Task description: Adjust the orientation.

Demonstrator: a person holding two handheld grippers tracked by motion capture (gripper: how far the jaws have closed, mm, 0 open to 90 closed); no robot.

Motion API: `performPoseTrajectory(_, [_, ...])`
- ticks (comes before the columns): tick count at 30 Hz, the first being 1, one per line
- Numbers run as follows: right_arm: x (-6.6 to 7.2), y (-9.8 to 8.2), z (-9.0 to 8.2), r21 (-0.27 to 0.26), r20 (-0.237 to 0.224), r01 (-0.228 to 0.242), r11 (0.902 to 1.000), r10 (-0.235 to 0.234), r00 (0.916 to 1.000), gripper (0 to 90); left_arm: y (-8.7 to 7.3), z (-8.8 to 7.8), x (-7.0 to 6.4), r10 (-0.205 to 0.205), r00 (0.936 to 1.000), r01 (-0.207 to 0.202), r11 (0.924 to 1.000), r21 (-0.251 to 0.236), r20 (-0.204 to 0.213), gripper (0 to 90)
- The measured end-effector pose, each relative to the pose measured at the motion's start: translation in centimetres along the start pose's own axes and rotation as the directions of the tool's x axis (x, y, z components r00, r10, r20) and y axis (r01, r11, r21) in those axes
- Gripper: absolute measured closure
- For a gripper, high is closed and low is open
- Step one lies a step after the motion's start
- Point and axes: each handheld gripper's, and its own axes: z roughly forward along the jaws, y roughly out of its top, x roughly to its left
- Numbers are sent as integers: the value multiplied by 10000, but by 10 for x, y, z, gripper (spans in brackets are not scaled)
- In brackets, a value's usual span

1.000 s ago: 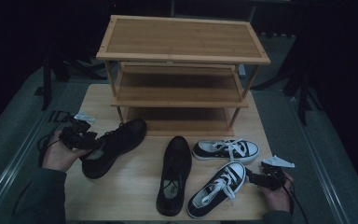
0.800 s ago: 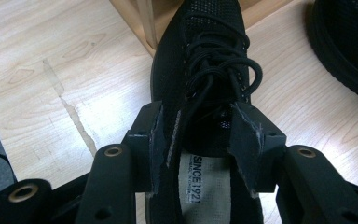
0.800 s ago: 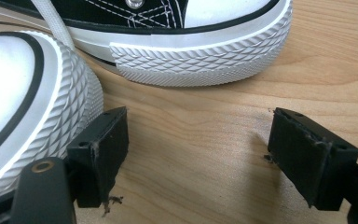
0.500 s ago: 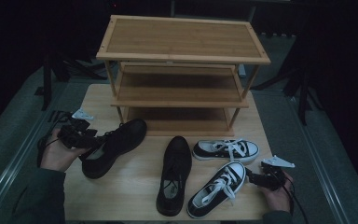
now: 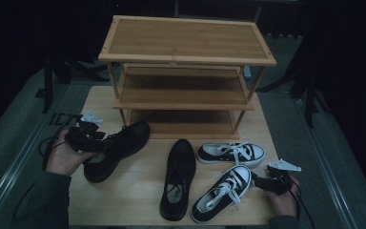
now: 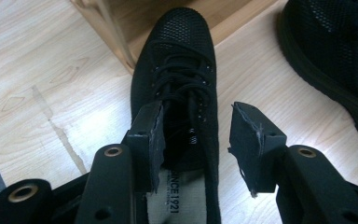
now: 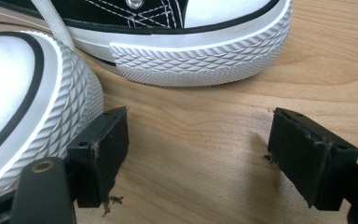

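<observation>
A black lace-up shoe [image 5: 119,148] [image 6: 182,51] lies on the wooden table [image 5: 138,191], toe toward the rack. My left gripper [image 5: 99,142] [image 6: 196,140] is at its heel end and open. One jaw is over the shoe's opening and the other outside its side wall, with a small gap to the shoe. At the table's right front, my right gripper [image 5: 258,182] [image 7: 198,154] stands open over bare wood. It points at the toe caps of two black-and-white sneakers: the nearer one [image 5: 221,193] [image 7: 23,102] beside one jaw, the farther one [image 5: 231,153] [image 7: 182,51] ahead.
A three-tier wooden shoe rack [image 5: 186,47] stands at the back of the table with its shelves bare. The second black shoe [image 5: 178,176] [image 6: 335,51] lies in the middle, toe toward the rack. Dark floor surrounds the table.
My left gripper has shifted right, onto the heel end of the black shoe. The shoe has not moved. The right gripper has stayed put.
</observation>
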Motion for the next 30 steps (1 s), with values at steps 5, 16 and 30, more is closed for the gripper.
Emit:
performPoseTrajectory(5, [0,0,0,2,1,-4,10000,4,10000,201,4,-2,-7,149,9998,-149,9999,-34,104,548])
performPoseTrajectory(16, [0,0,0,-2,1,5,10000,-5,10000,201,12,-2,-21,419,9988,-420,9991,38,272,545])
performPoseTrajectory(30, [0,0,0,-1,-1,14,10000,-14,10000,201,19,-4,-35,653,9968,-662,9976,196,471,536])
